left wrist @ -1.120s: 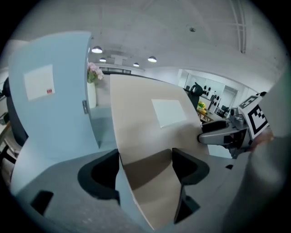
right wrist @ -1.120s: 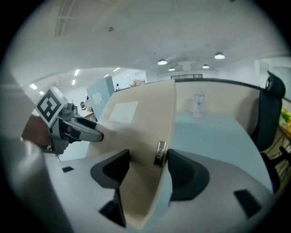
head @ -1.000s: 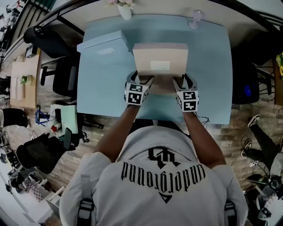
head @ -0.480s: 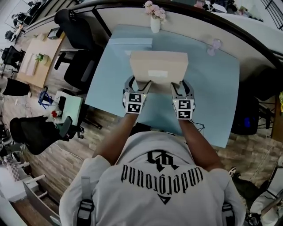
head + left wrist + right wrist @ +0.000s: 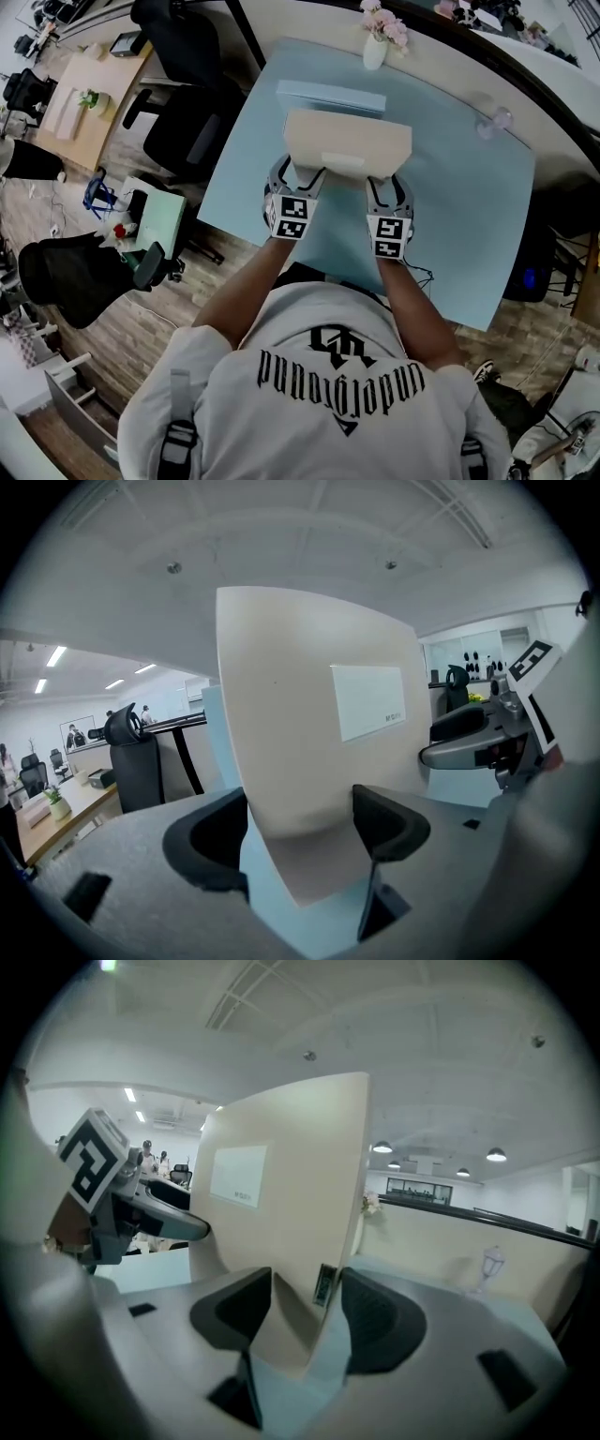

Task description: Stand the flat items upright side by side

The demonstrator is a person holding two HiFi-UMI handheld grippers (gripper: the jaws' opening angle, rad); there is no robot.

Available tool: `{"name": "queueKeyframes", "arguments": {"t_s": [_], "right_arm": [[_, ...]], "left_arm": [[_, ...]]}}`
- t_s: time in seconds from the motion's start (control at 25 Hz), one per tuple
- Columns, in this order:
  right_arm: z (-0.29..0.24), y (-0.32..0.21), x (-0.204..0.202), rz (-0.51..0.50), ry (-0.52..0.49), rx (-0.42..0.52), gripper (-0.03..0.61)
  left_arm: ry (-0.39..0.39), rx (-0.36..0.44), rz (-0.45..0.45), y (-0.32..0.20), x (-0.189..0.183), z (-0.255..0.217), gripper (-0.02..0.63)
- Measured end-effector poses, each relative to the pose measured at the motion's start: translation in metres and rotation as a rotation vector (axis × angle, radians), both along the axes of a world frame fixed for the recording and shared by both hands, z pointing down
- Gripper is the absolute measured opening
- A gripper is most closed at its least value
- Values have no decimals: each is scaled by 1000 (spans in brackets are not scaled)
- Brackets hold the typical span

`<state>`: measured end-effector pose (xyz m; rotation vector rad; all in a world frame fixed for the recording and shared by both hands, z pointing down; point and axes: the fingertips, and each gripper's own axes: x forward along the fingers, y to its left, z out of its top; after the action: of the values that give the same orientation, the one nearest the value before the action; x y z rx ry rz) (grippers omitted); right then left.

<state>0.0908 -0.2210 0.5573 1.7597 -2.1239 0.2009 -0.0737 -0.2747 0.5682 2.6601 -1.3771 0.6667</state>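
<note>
Here the beige box (image 5: pixel 347 142) stands on its long edge over the light blue tabletop (image 5: pixel 469 216), held at both lower corners. The left hand-held gripper (image 5: pixel 300 174) has its jaws closed on the box's lower left corner, and in the left gripper view the box (image 5: pixel 309 724) fills the gap between the pads. The right hand-held gripper (image 5: pixel 389 184) is clamped across the thickness of the lower right corner. The right gripper view shows one pad against the front face (image 5: pixel 291 1204) and the other against the back, by the narrow side with its small barcode label.

The relation that matters is front to back. A light blue box (image 5: pixel 330 97) already stands upright just beyond the beige one, on the side away from the person, and only its top edge shows from the head view. The long axes of both run left to right across the tabletop, roughly parallel. The beige box's labelled face is turned toward the person and its back toward the blue one.

Both grippers sit on the near side at much the same reach (neither is clearly the nearer one), so closing the gap would likely mean an even push from both. I cannot tell whether the beige box's bottom edge rests on the tabletop, or whether the two boxes touch.
</note>
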Motion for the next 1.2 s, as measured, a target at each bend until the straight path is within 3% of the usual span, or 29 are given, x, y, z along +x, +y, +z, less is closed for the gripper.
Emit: {"name": "queueKeyframes", "arguments": {"t_s": [0.44,1.2], "right_arm": [[30,-47,-30,87,58,-7,240],[46,-65,-31,116,142,38,235]], "left_arm": [[-16,46,68,-51,-29,34,358],[-77,165,127,-70,-33,48,339]]}}
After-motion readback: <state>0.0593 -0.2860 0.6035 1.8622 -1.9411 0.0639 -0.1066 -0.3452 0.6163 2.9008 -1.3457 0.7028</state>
